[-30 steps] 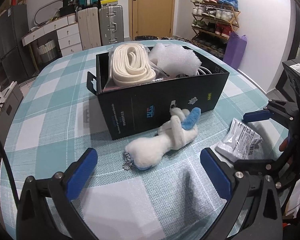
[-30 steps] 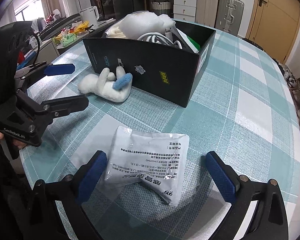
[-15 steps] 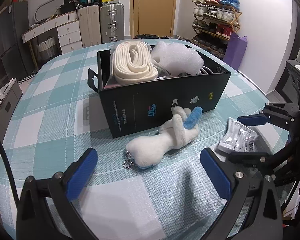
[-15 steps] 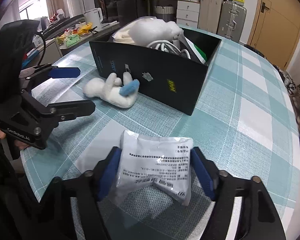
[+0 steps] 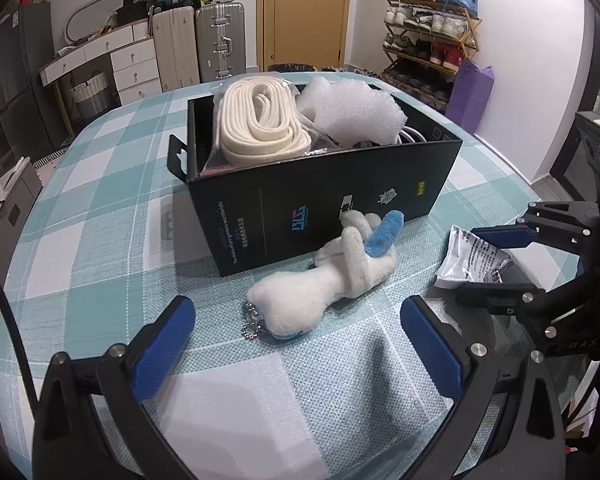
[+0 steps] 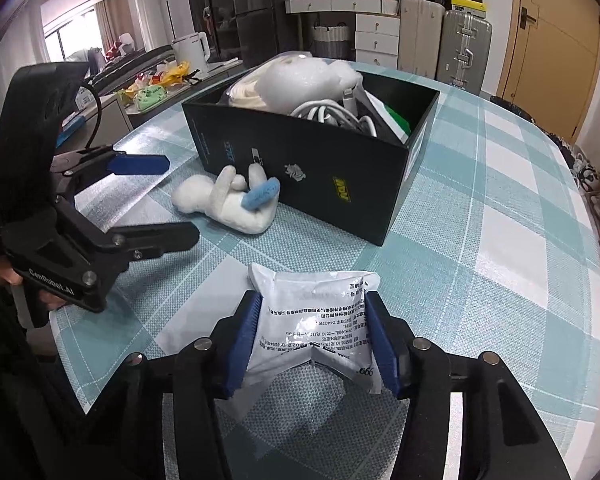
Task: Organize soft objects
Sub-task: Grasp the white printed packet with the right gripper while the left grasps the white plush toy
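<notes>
Pinching the white printed pouch (image 6: 314, 328) by both side edges, the right gripper (image 6: 312, 340) had it buckled between its pads, low over the checked tablecloth (image 6: 480, 240), likely ready to lift into the black box (image 6: 324, 184). Left gripper (image 5: 296, 344) sat wide apart, facing the plush toy (image 5: 332, 276) beside the box.

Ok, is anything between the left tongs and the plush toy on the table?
Nothing visible. The left tongs are open, and the plush toy lies on bare tablecloth just ahead of them. The box is behind the toy, and the right tongs, shut on the packet, are off to the right.
</notes>
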The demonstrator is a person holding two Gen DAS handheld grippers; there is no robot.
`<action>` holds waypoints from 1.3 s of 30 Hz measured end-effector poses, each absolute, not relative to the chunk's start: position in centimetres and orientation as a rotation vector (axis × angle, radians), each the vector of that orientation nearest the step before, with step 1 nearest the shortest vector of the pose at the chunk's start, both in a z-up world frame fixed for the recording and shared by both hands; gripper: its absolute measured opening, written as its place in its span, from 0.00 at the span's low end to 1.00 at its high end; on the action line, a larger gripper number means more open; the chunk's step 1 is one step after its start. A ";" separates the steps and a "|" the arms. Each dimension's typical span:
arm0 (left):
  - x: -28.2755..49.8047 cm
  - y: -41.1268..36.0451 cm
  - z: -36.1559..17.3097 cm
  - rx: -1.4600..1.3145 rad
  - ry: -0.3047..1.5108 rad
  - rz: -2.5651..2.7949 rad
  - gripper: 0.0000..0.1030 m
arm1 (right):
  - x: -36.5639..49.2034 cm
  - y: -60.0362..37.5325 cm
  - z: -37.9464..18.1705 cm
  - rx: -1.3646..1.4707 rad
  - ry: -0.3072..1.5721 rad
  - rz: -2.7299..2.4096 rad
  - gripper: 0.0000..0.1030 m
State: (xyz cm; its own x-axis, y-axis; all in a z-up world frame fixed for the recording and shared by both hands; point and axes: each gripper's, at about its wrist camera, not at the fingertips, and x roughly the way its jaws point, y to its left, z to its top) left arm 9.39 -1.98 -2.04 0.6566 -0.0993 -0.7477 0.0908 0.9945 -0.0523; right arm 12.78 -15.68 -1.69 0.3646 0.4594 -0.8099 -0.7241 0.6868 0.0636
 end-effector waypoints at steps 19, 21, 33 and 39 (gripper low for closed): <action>11.5 -2.2 -2.1 -0.098 0.897 -0.125 0.95 | 13.1 -16.3 -1.2 -0.290 0.896 0.778 0.52; 11.7 -2.4 -2.3 -0.098 0.905 -0.124 0.90 | 13.1 -16.3 -1.3 -0.288 0.896 0.778 0.52; 11.0 -3.1 -2.2 -0.057 0.893 -0.137 0.60 | 13.1 -16.3 -1.3 -0.289 0.895 0.781 0.52; 10.0 -2.8 -1.9 -0.061 0.879 -0.150 0.59 | 12.9 -16.2 -1.1 -0.293 0.881 0.786 0.52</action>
State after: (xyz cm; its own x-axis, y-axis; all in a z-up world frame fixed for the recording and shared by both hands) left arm 10.05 -2.77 -1.95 0.6285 -0.1556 -0.7621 0.1054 0.9878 -0.1147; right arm 12.86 -16.22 -1.06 0.3849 0.4919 -0.7809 -0.7200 0.6894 0.0794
